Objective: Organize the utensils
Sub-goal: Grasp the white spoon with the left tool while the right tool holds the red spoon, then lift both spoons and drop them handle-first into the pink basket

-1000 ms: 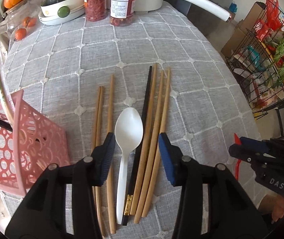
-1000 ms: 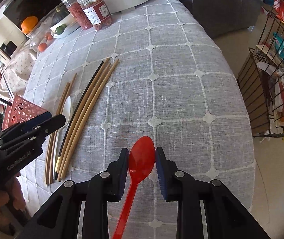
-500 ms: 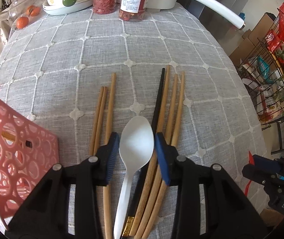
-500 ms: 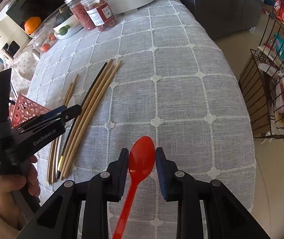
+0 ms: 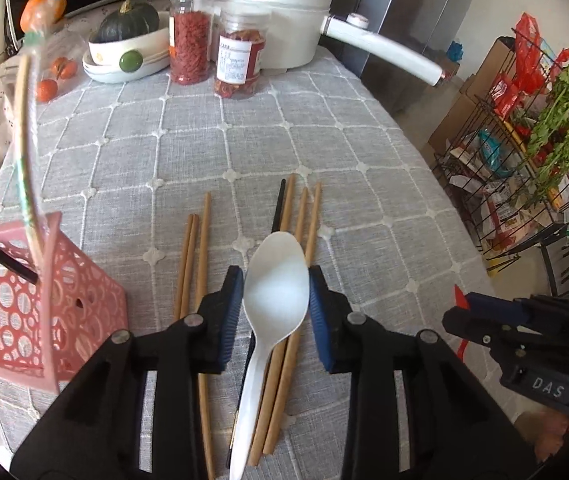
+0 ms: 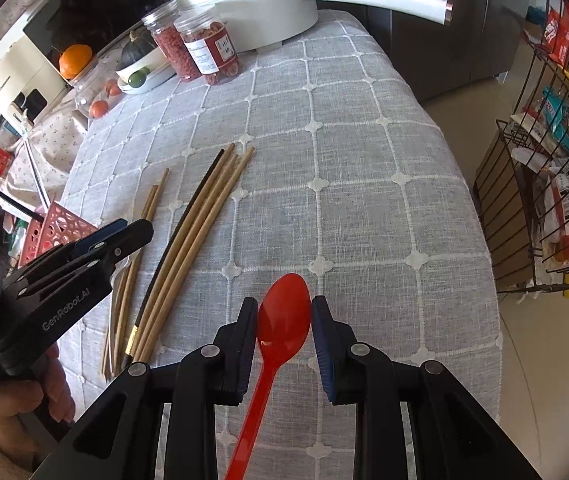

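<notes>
My left gripper (image 5: 275, 289) is shut on the bowl of a white plastic spoon (image 5: 276, 280) and holds it just above the chopsticks. Several wooden chopsticks (image 5: 200, 248) and one black chopstick (image 5: 278, 210) lie on the grey tablecloth below it. My right gripper (image 6: 284, 320) is shut on the bowl of a red plastic spoon (image 6: 284, 314) over the cloth's near right part. A pink perforated basket (image 5: 24, 304) stands at the left with a chopstick in it. The chopsticks (image 6: 200, 220) and the left gripper (image 6: 124, 232) also show in the right wrist view.
At the table's far end stand two jars (image 5: 240, 60), a white pot with a long handle (image 5: 384, 52), a bowl with a squash (image 5: 128, 40) and tomatoes. A wire rack (image 5: 524, 184) with groceries stands off the table's right edge.
My left gripper has closed on the white spoon and lifted it off the cloth. The right gripper has stayed shut on the red spoon, nearly still.
</notes>
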The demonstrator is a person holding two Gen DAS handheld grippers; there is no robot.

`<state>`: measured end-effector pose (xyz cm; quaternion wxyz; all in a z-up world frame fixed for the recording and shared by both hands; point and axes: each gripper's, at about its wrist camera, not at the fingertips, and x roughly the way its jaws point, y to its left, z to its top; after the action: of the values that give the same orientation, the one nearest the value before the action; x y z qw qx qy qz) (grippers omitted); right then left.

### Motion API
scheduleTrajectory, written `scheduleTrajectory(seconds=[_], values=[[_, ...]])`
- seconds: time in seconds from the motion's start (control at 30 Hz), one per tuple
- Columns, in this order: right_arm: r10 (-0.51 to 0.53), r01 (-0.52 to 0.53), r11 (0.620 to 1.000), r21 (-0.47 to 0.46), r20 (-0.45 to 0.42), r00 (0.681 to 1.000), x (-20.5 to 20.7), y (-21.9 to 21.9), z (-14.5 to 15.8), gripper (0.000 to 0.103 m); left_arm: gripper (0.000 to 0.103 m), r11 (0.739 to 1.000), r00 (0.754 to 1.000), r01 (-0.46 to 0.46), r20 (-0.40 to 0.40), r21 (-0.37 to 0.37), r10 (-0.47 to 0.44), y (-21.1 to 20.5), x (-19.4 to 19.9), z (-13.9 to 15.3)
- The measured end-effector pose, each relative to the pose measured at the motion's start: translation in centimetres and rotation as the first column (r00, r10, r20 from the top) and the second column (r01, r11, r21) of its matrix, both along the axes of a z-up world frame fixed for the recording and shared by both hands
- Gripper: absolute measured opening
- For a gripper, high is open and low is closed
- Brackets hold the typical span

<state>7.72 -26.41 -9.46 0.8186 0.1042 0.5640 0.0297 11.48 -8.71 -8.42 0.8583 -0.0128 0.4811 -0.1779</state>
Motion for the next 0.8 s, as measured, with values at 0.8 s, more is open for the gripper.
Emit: scheduleTrajectory(seconds=[0.8], values=[[0.033, -0.038, 0.999, 0.020, 0.192, 0.981, 0.7, 6.1, 4.0, 0.027, 0.035, 0.937, 0.789, -0.133, 0.538, -0.323, 0.297, 11.5, -3.1, 10.6]])
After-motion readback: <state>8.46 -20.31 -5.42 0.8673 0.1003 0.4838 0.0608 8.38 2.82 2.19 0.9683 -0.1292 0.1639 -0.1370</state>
